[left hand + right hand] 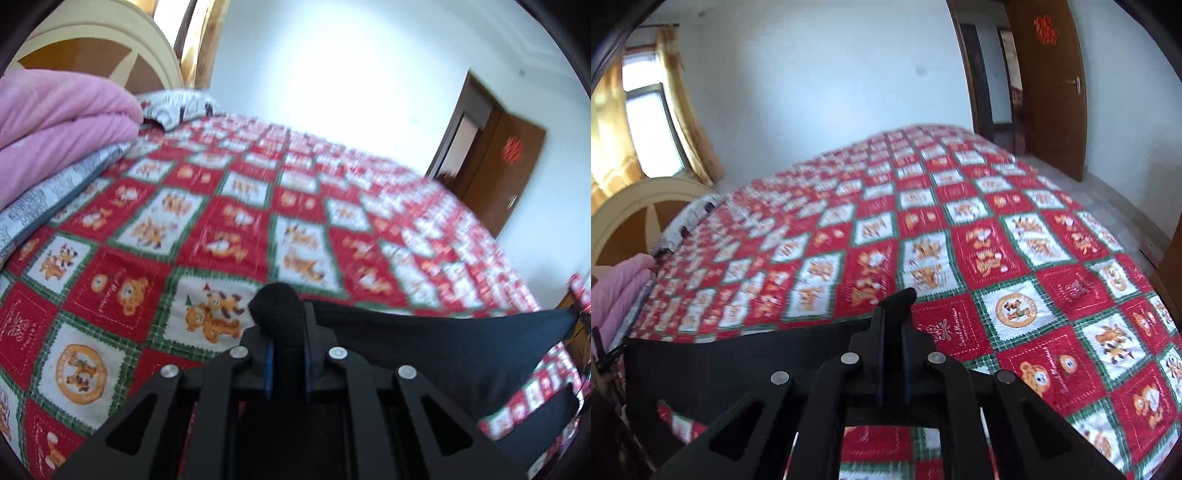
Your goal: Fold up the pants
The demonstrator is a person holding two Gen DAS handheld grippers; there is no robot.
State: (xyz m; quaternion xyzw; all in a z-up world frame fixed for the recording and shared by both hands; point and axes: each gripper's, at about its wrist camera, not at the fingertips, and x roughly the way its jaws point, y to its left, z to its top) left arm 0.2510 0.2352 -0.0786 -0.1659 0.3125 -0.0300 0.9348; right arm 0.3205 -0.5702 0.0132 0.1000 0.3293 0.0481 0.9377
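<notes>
- The left gripper (288,325) has its fingers pinched tight on a bunched corner of the black pants (443,354).
- The right gripper (895,317) is clamped on the opposite corner — the cloth hangs stretched between the two.
- The pants are held above the bed's near edge, over a red-and-white checked bear quilt (923,229).
- A folded pink blanket (55,122) lies by the headboard (110,40).

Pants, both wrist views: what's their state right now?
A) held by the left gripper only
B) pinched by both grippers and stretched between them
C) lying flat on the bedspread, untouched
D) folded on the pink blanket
B: the left gripper and the right gripper are each shut on a bunch of the black pants, whose fabric spans taut between them above the red patchwork bedspread.
</notes>
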